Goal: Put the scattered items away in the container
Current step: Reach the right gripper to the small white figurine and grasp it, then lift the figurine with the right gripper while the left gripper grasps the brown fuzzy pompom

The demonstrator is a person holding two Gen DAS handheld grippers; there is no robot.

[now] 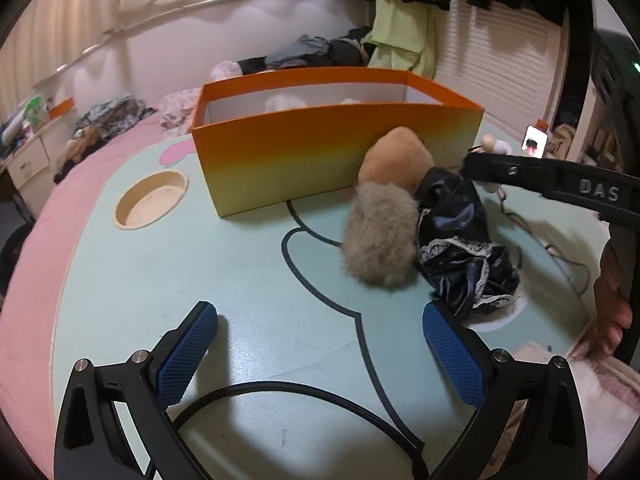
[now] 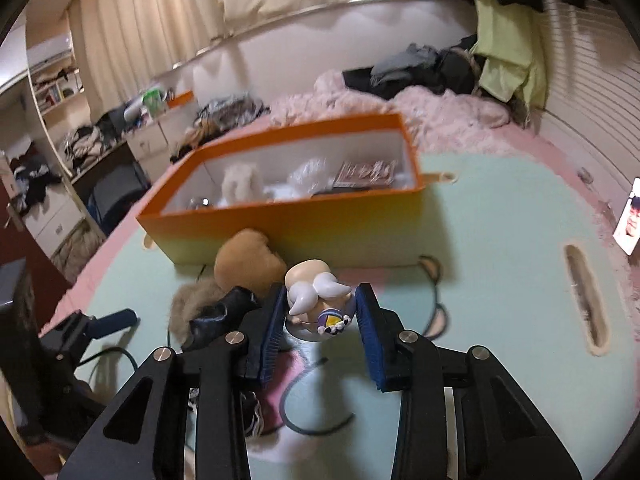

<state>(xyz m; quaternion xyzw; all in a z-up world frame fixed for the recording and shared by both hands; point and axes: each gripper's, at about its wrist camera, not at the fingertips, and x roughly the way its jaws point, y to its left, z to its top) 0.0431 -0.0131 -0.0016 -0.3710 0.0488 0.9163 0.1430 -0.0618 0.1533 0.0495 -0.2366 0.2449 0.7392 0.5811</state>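
Observation:
An orange box (image 1: 320, 160) stands on the pale green table; in the right wrist view the box (image 2: 288, 232) holds several items. A tan plush (image 1: 394, 160) leans on its front wall, with a grey fur ball (image 1: 380, 236) and black satin cloth (image 1: 460, 240) beside it. My left gripper (image 1: 320, 344) is open and empty, low over the table in front of them. My right gripper (image 2: 318, 312) is shut on a small white-haired figurine (image 2: 316, 300), held above the table in front of the box; its arm (image 1: 560, 184) shows at the right of the left wrist view.
A round cup hole (image 1: 152, 200) is in the table left of the box. A slot (image 2: 584, 300) is cut in the table at right. A phone (image 2: 630, 220) stands at the far right. A black cable (image 1: 300, 396) lies near my left gripper. Bedding and clothes lie behind.

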